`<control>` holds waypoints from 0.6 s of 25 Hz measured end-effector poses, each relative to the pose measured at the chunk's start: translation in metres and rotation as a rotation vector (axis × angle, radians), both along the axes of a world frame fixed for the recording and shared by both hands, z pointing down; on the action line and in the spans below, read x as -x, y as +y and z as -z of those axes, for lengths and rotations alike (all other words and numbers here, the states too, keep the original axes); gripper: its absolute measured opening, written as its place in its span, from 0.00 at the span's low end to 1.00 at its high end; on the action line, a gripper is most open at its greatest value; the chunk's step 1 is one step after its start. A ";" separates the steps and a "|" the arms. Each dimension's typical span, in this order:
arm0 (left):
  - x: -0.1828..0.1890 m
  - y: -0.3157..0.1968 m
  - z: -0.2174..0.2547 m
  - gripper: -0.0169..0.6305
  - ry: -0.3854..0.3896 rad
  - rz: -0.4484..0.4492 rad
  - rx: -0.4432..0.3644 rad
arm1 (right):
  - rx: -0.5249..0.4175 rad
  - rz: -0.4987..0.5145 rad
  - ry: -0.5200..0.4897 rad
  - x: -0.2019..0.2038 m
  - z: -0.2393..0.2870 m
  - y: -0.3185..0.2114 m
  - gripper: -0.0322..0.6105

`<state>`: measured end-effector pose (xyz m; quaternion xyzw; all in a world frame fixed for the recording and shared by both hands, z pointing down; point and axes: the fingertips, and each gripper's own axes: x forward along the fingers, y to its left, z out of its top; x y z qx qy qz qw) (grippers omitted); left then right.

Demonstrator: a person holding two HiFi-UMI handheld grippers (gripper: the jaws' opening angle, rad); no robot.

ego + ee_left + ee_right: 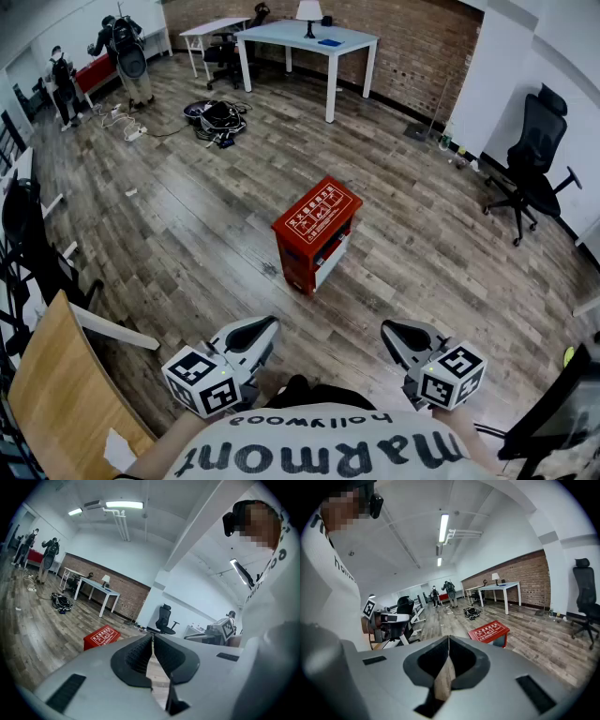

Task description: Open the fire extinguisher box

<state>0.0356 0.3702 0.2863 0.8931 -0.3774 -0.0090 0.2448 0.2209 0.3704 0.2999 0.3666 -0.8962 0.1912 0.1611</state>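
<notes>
At the near edge of the floor [187, 234], close to the person's shirt, 2 grippers sit side by side, well apart.

Left gripper [267, 326] [153, 637]: jaws clenched, tips together, nothing between them.

Right gripper [389, 330] [449, 639]: jaws clenched the same way, empty.

Both aim across the floor toward the box. Neither touches it.

Board [56, 394]: pale wood, at the near-left corner, beside the left gripper.

Box [317, 230] [101, 637] [489, 631]: red, stands upright mid-floor, well apart from both grippers. Its top carries white print and lies flat and closed. A pale panel shows on the side toward the right gripper.

Chair [534, 159]: black, on casters, at the right edge of the floor by the white wall.

Cables [220, 117]: dark heap beyond the box, toward the far edge.

Table [309, 42]: white, at the far edge before the brick wall [403, 47], with a lamp [309, 14] on it.

People [127, 56]: 2, standing in the far-left corner.
</notes>
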 end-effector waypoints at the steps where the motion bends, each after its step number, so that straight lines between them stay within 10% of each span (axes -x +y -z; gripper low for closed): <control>1: 0.001 0.002 -0.001 0.06 -0.001 0.001 0.003 | 0.004 0.001 -0.001 0.001 -0.001 0.002 0.07; 15: 0.019 0.002 -0.005 0.06 0.002 0.004 0.018 | 0.079 -0.038 -0.074 0.013 -0.011 0.001 0.07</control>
